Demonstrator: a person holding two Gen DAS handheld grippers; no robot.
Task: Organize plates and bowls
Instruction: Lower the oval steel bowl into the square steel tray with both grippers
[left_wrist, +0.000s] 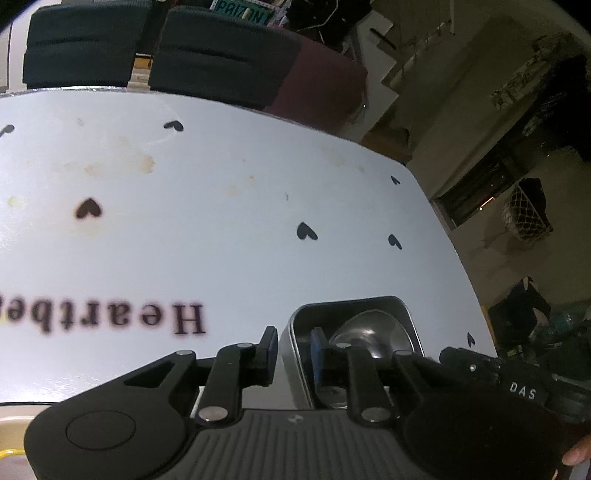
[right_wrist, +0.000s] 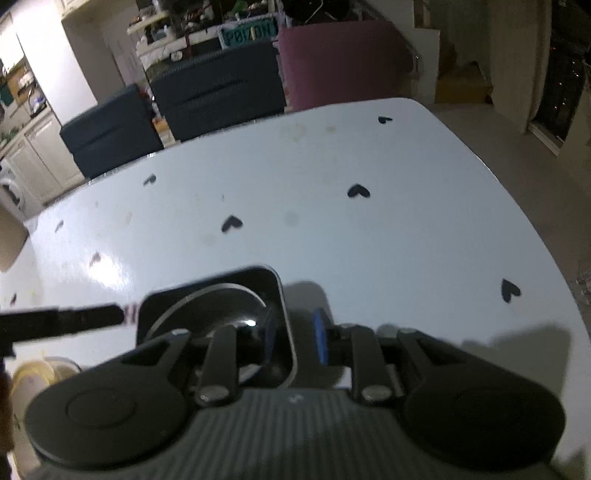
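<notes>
Steel square tray (left_wrist: 402, 314), rounded corners, shiny bowl (left_wrist: 373, 332) inside; left gripper (left_wrist: 293, 349), right gripper (right_wrist: 295, 332) each straddle wall, unclamped.

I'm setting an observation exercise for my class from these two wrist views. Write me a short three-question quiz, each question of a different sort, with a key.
1. True or false: each gripper straddles one wall of the metal tray, one finger inside and one outside.
2. What lies inside the tray? A) a round metal bowl B) a fork C) a mug
3. Fill in: the white table is printed with small black ____.

Key:
1. True: left gripper at one side wall, right gripper at the opposite one.
2. A
3. hearts
</notes>
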